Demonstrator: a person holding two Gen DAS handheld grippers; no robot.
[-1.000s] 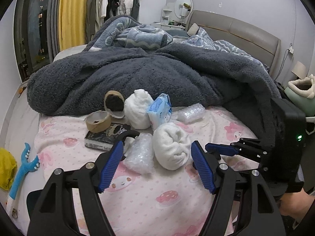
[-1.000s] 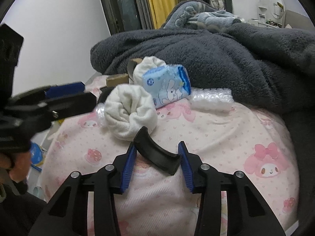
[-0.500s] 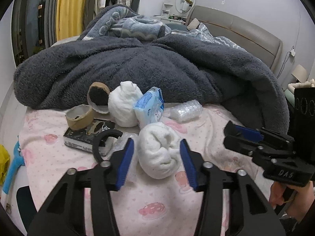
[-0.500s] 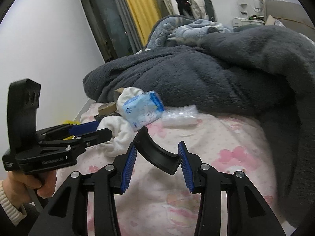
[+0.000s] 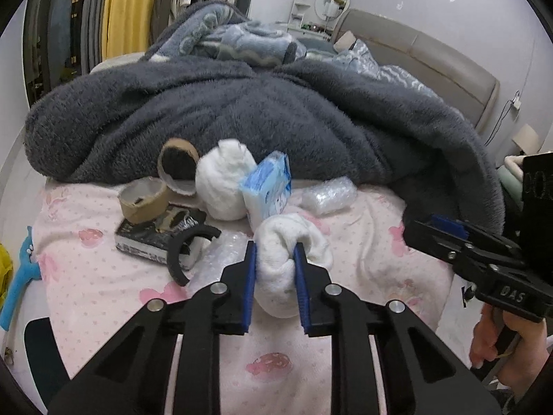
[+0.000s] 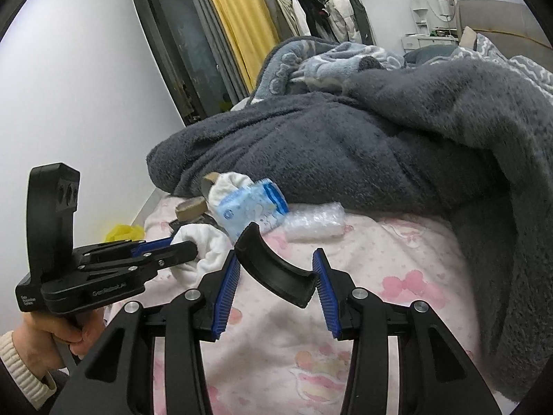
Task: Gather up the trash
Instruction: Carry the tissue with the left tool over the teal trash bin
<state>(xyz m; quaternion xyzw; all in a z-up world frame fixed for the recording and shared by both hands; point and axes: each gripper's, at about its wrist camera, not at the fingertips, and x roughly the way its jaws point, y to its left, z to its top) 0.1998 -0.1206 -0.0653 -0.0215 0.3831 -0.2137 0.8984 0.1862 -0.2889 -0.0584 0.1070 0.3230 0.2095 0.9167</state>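
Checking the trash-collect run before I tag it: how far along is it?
Early. No bin in view, nothing visibly binned. In hand: right gripper clamps a curved black plastic piece; left gripper is closing on the white wad, its fingers already pressing in. Left on the bed: tape rolls, second white wad, blue tissue pack, bubble wrap, black ring.

Bed (image 5: 345, 363) with blanket (image 5: 242, 110), trash

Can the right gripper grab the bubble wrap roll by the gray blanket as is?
Probably not. The right gripper is already shut on a black curved piece, so it has no free jaws. The path to the bubble wrap roll itself looks clear across the sheet.
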